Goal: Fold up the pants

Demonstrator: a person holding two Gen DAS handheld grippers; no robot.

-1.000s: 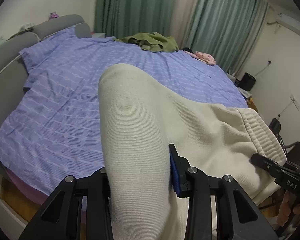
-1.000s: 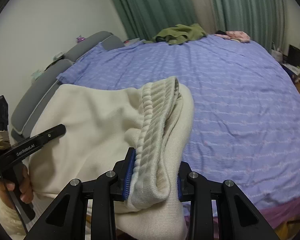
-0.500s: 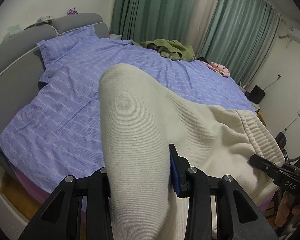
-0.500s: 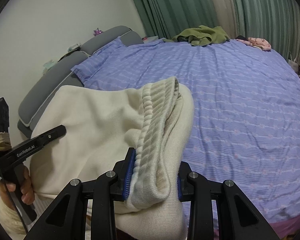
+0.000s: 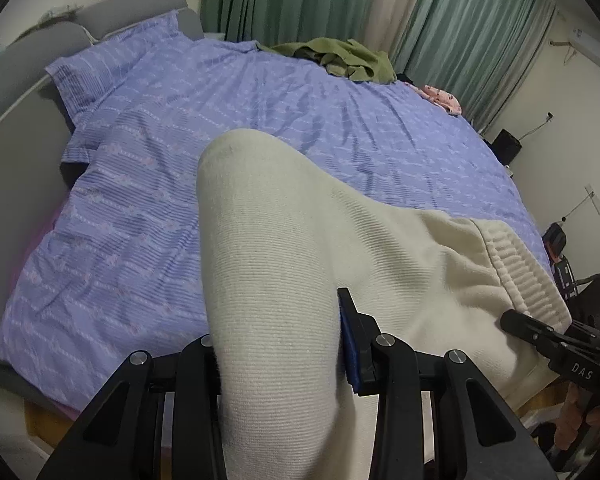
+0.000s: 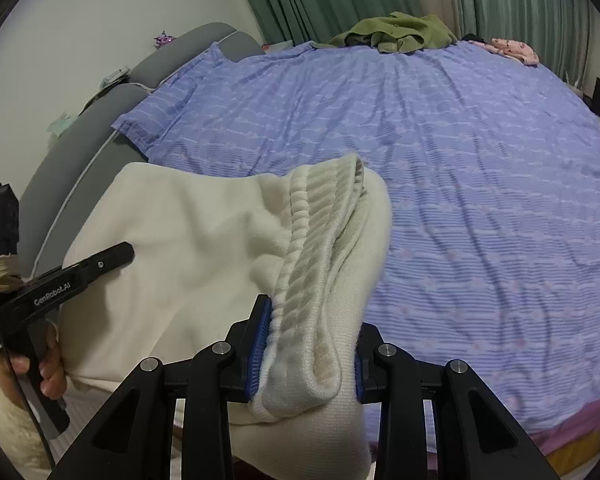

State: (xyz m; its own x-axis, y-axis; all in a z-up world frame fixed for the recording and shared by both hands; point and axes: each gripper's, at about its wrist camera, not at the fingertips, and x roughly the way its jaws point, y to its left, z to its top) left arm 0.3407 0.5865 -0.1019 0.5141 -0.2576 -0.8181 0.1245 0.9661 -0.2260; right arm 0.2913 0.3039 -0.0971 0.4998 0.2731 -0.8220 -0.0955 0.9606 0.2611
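The cream knit pants (image 5: pixel 284 240) hang between both grippers above the near edge of the bed. My left gripper (image 5: pixel 278 344) is shut on a fold of the leg fabric. My right gripper (image 6: pixel 306 344) is shut on the ribbed waistband (image 6: pixel 320 240). The pants (image 6: pixel 188 240) stretch between the two tools. The right tool (image 5: pixel 560 356) shows at the right of the left wrist view; the left tool (image 6: pixel 60 284) and its hand show at the left of the right wrist view.
The bed with a purple striped sheet (image 6: pixel 460 160) fills the view ahead. A grey headboard (image 5: pixel 16 92) runs along the left. A green garment (image 5: pixel 340 58) and a pink one (image 5: pixel 440 96) lie at the far edge by green curtains (image 5: pixel 460 12).
Both grippers have moved forward and tilted over the bed with the pants still held; the sheet fills more of each view. Both grips are unchanged.
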